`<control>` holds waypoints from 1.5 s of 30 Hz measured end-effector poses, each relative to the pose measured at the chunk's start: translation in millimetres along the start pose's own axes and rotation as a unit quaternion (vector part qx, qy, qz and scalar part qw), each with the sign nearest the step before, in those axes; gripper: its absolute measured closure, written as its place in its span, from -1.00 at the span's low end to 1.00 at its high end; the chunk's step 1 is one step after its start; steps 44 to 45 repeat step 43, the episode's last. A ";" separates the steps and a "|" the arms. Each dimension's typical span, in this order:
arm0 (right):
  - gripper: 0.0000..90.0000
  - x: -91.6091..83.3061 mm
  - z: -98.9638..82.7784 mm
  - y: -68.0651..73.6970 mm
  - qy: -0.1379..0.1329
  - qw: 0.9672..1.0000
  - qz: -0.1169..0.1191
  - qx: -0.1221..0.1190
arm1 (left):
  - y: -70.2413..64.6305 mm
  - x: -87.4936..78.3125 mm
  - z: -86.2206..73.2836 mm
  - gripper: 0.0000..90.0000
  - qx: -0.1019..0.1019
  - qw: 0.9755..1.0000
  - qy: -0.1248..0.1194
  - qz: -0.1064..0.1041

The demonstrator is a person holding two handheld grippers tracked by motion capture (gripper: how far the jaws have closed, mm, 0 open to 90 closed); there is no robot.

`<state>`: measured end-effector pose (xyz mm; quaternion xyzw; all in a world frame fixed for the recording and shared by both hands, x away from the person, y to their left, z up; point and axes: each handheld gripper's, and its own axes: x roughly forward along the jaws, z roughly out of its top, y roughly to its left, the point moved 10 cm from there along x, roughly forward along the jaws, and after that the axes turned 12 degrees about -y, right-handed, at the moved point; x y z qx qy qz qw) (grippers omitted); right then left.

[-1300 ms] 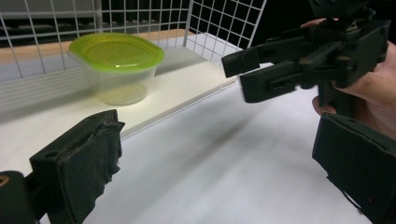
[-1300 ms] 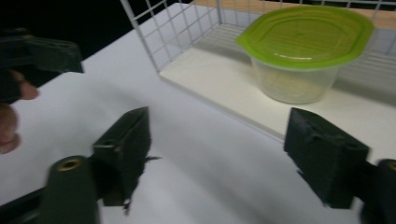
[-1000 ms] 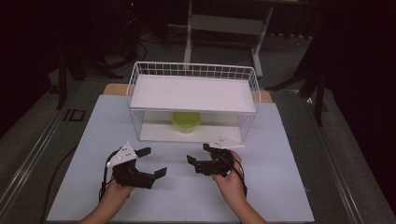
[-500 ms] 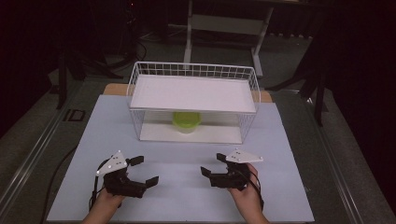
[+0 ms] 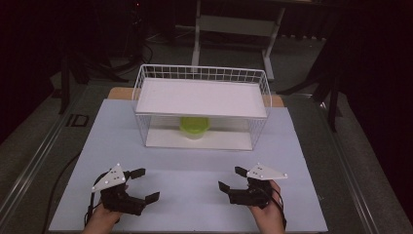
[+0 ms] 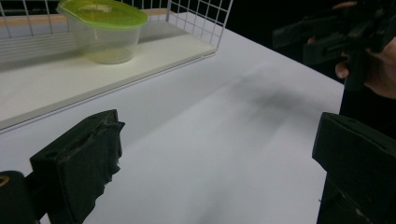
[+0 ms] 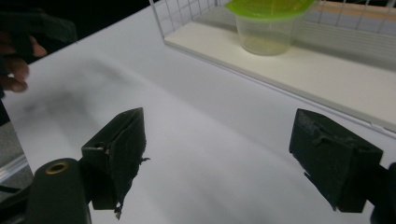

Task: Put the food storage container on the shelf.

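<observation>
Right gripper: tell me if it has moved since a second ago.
Yes. Against the wire rack, the right gripper has moved right and back toward the table's near edge, away from the left gripper.

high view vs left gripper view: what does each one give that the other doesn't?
High view alone: the white upper shelf board of the white wire rack, the left gripper in its hand, the dark floor around the table.

Left gripper view alone: close detail of the clear plastic tub with lime-green lid, showing its see-through wall, and the left gripper's worn black jaw pads, spread apart.

Both: the tub on the rack's lower board, the white tabletop, the right gripper, open.
</observation>
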<state>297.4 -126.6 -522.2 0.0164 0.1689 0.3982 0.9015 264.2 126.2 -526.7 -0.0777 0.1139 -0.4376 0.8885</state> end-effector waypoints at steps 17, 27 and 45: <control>-0.59 -2.3 -23.2 -10.4 0.008 1.000 0.002 -0.024 | 10.0 -5.4 -9.1 -0.95 0.007 1.000 -0.008 0.011; -0.59 -4.9 -18.9 -22.6 -0.011 1.000 0.009 -0.012 | 8.3 -7.7 -4.1 -0.95 0.036 0.999 -0.014 0.012; -0.59 -1.0 -26.8 -29.5 0.005 1.000 0.014 0.003 | 11.4 -13.5 0.7 -0.95 0.030 0.999 -0.027 0.006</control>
